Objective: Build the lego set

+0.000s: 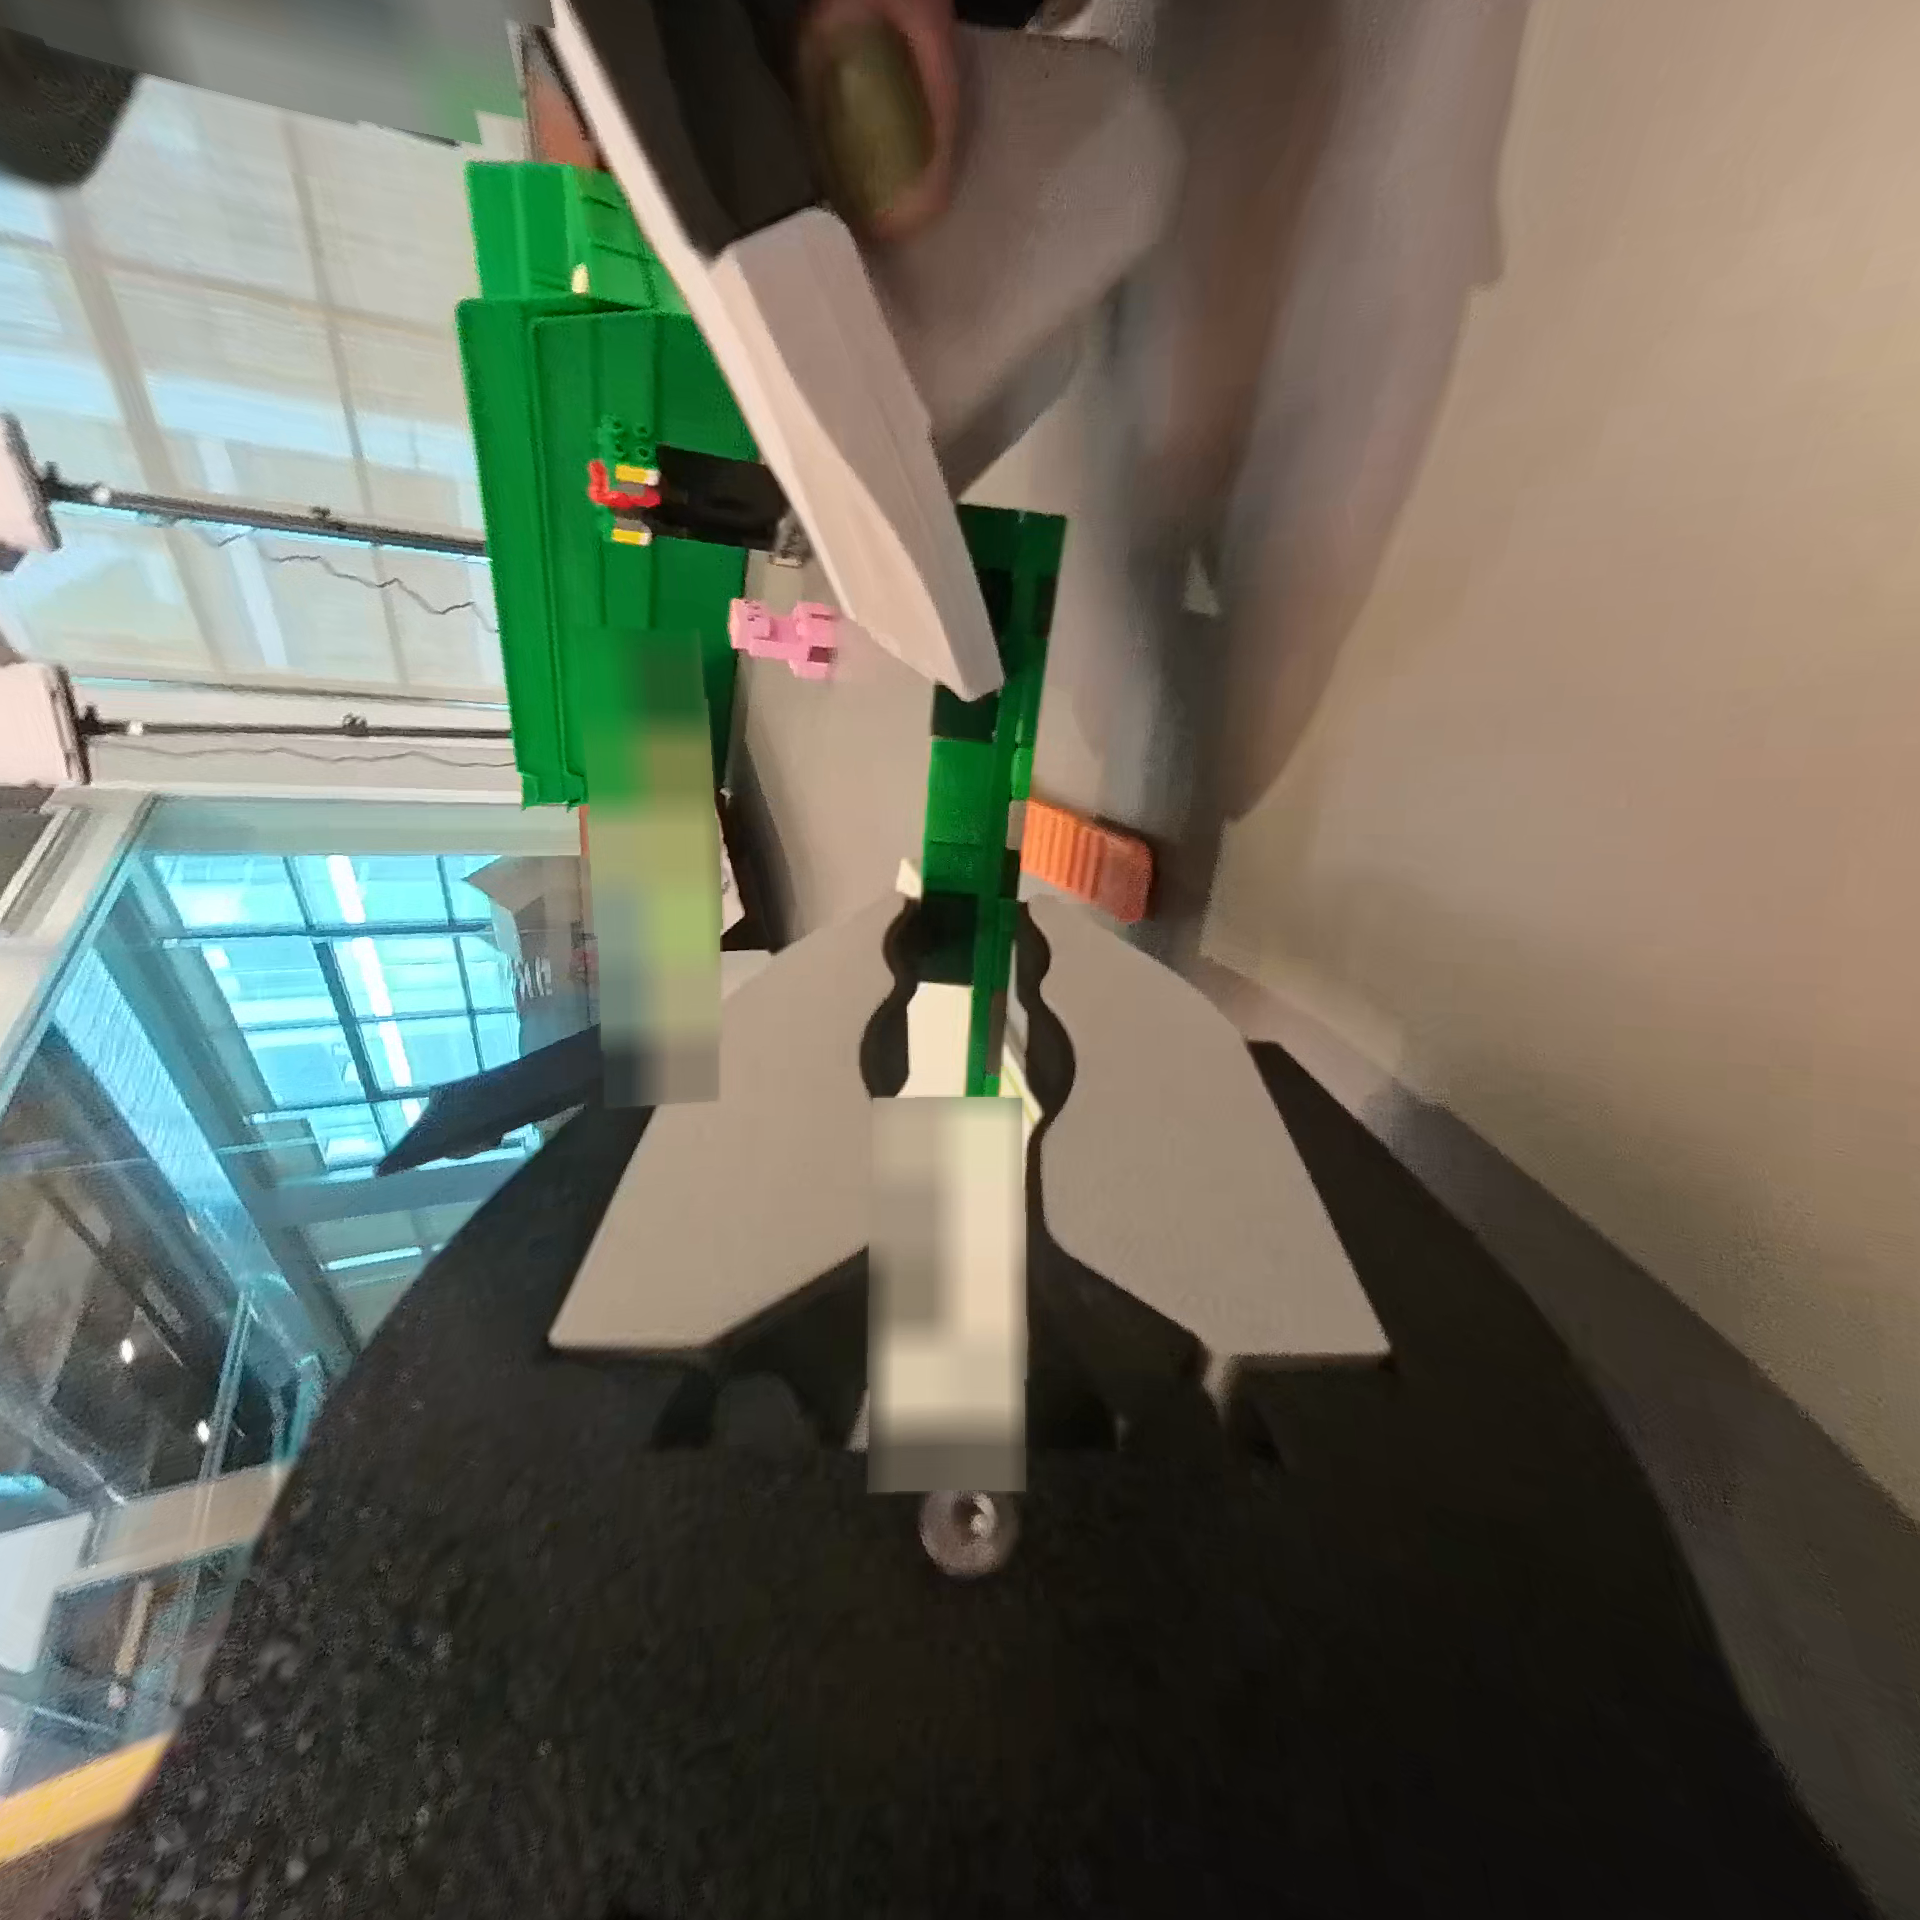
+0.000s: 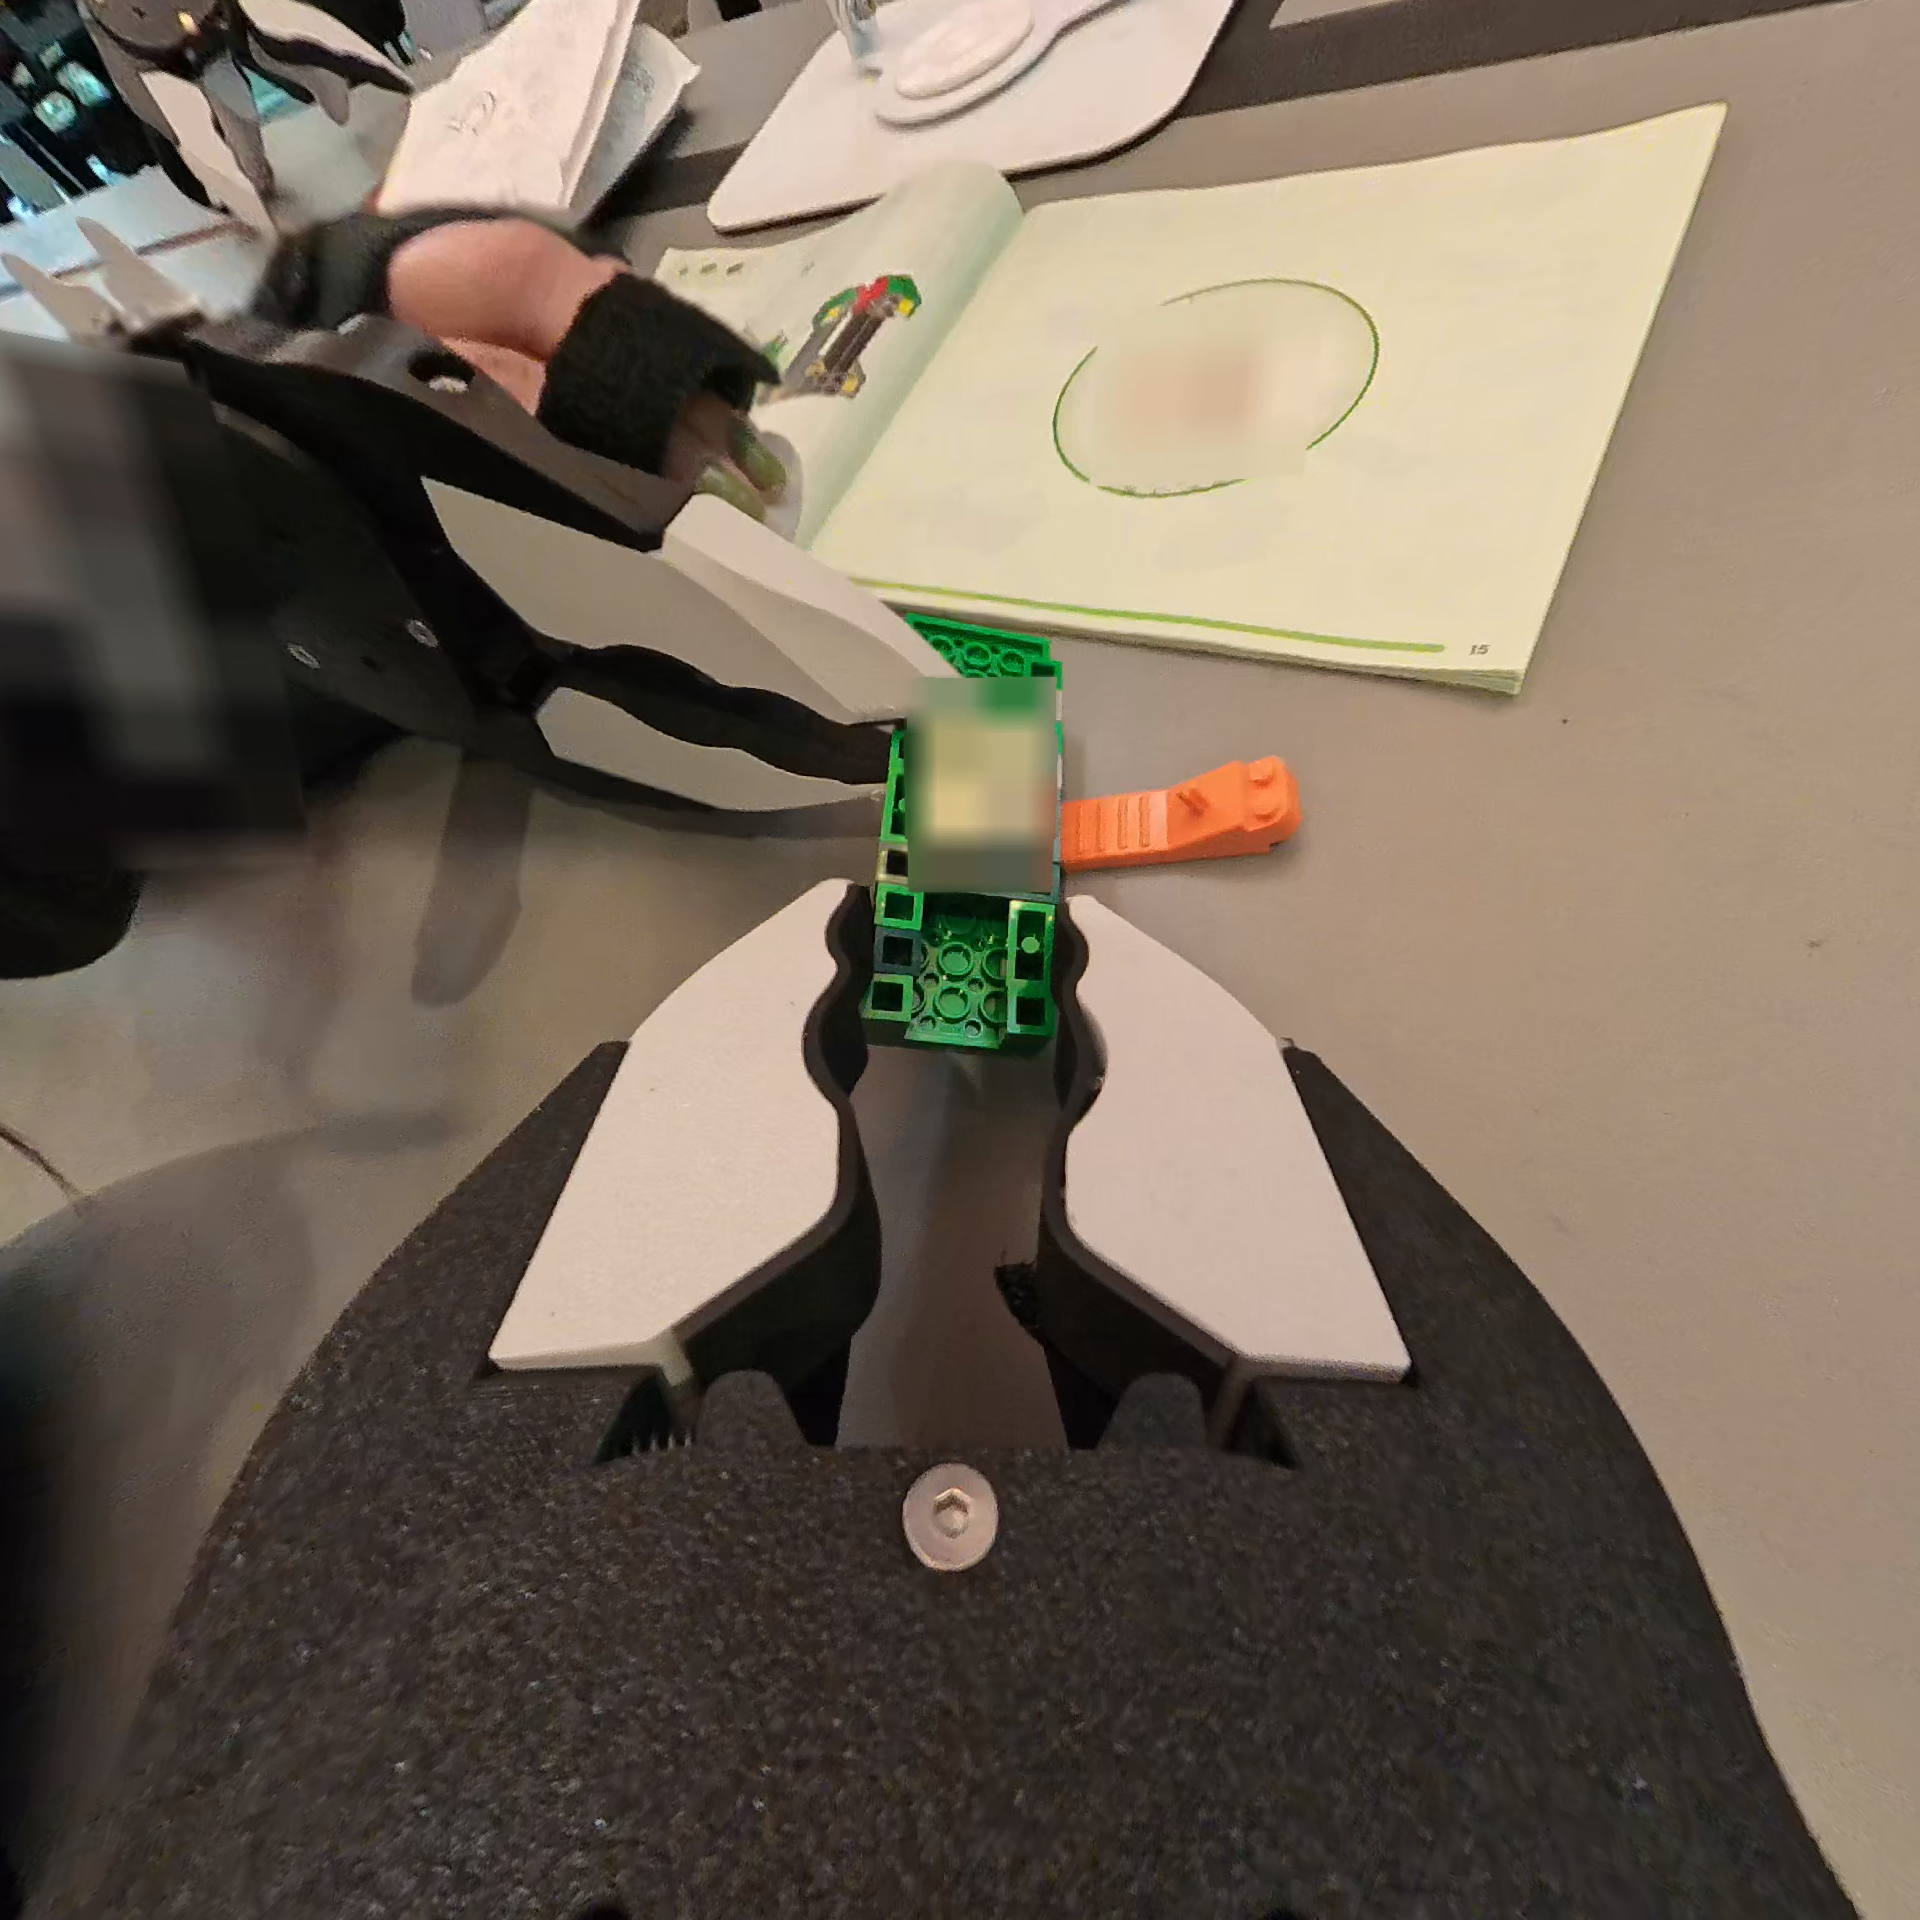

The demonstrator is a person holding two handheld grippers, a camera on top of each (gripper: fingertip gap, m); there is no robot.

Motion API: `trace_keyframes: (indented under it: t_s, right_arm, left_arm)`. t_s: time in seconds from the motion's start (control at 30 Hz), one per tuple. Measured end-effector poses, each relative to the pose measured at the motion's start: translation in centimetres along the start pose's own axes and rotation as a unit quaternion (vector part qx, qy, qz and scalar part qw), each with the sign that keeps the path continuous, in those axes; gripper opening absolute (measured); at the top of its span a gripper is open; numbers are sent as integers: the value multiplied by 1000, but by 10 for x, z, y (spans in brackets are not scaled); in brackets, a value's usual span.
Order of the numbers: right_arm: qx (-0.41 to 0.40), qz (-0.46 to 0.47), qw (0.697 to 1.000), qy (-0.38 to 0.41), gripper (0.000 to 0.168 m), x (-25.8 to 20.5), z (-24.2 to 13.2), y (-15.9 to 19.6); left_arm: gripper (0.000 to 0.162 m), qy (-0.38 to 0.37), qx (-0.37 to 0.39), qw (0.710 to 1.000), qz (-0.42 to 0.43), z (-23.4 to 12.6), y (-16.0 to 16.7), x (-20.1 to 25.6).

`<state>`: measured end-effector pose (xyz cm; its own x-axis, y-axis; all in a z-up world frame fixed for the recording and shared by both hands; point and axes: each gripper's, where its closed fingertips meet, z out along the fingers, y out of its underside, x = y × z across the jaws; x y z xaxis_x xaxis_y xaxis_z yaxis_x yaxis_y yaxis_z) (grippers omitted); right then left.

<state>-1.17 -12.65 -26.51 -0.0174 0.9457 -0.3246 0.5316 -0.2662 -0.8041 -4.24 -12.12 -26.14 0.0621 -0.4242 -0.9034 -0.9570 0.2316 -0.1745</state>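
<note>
Right now the right gripper [image 2: 956, 966] has its jaws shut snug on the near end of the green plastic brick build [image 2: 961, 966]. Its long side points straight away from those jaws. From the side, the left gripper [image 2: 883, 748] pinches the far part too. I think it is light and stiff, but pieces could pop off, so hold the flat sides. Just past the jaws lies an orange plastic brick-prying tool [image 2: 1179, 816], then an open pale green paper booklet [image 2: 1247, 416].
</note>
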Motion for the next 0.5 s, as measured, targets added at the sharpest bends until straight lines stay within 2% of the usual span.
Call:
trace_keyframes:
  t_s: [0.03, 0.07, 0.1, 0.13, 0.2, 0.3, 0.43, 0.5]
  right_arm:
    - [9, 2, 1000, -2, 32, 0, -2, -3]
    - [14, 2, 1000, -1, 32, 1, -3, -4]
    - [12, -3, 1000, 6, 32, 3, -3, -4]
    - [9, -11, 1000, 13, 32, 5, -4, -2]
    - [6, -34, 999, 13, 32, 4, -4, -1]
    - [-6, -116, 993, -26, 32, -20, 2, 1]
    - [-81, -235, 968, -32, 32, -44, 21, 24]
    - [-97, -272, 957, -29, 33, -51, 27, 31]
  left_arm:
    - [27, -13, 0, 1000, -18, -1, 0, -4]
    - [58, -26, -6, 999, -45, -3, 1, -10]
    - [75, -38, -16, 996, -82, -6, 3, -16]
    - [81, -48, -23, 991, -126, -11, 6, -22]
    - [72, -81, -26, 972, -217, -30, 13, -31]
    - [64, -133, -34, 924, -356, -70, 25, -33]
    - [65, -223, -72, 844, -483, -134, 46, -39]
    - [71, -271, -85, 801, -527, -173, 51, -50]
